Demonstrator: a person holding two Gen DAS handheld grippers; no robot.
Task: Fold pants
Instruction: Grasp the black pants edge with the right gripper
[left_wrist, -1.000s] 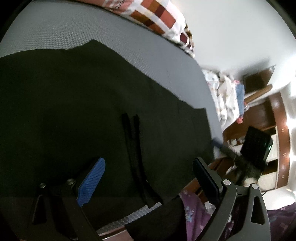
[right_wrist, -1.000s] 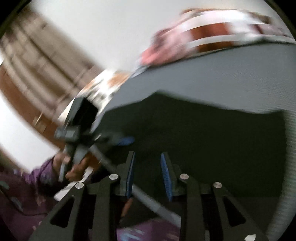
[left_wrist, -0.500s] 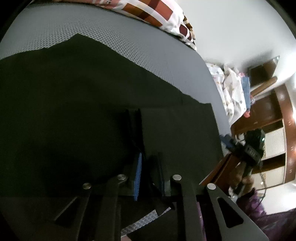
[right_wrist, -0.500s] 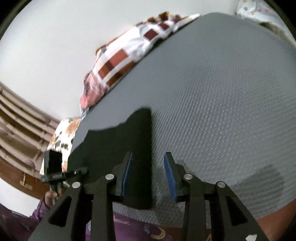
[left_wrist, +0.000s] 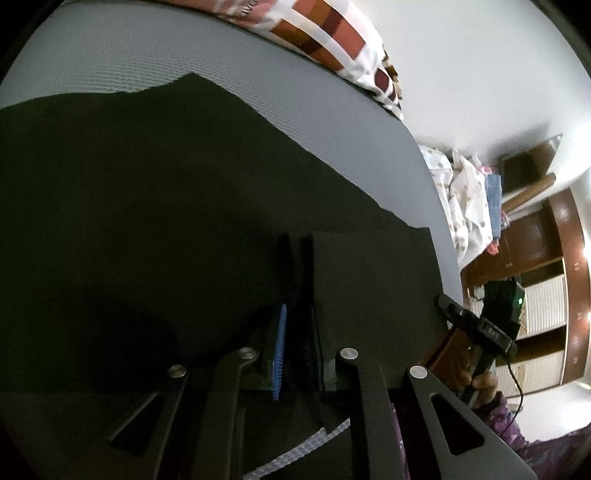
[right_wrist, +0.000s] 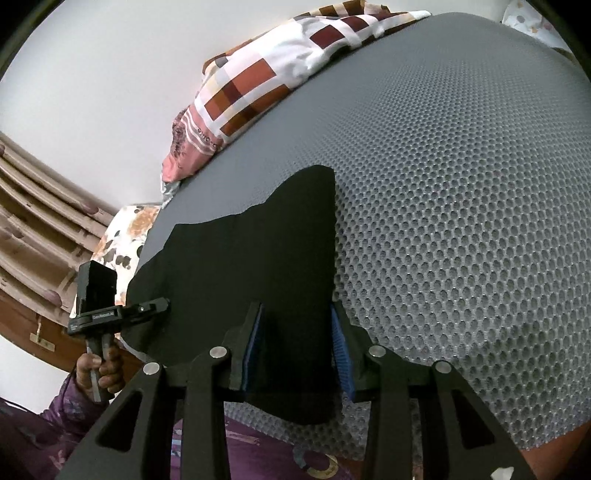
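Observation:
Black pants (left_wrist: 155, 206) lie spread flat on a grey honeycomb mattress (left_wrist: 258, 74). My left gripper (left_wrist: 299, 332) is shut on the near edge of the pants, at a dark doubled seam or drawstring running away from the fingers. In the right wrist view the pants (right_wrist: 240, 266) taper to a far point, and my right gripper (right_wrist: 295, 332) straddles their near right end with the fabric between its blue pads (right_wrist: 341, 354), jaws partly apart. The left gripper tool (right_wrist: 110, 314) shows at left, held by a hand.
A checked red, brown and white pillow (right_wrist: 277, 70) lies at the far end of the mattress. A pile of pale laundry (left_wrist: 465, 192) and wooden cupboards (left_wrist: 546, 258) stand beyond the mattress's right side. A curtain (right_wrist: 33, 221) hangs at left.
My left gripper went from wide open to shut on the pants' near edge. My right gripper swung from the left side to the pants' right end and now straddles it.

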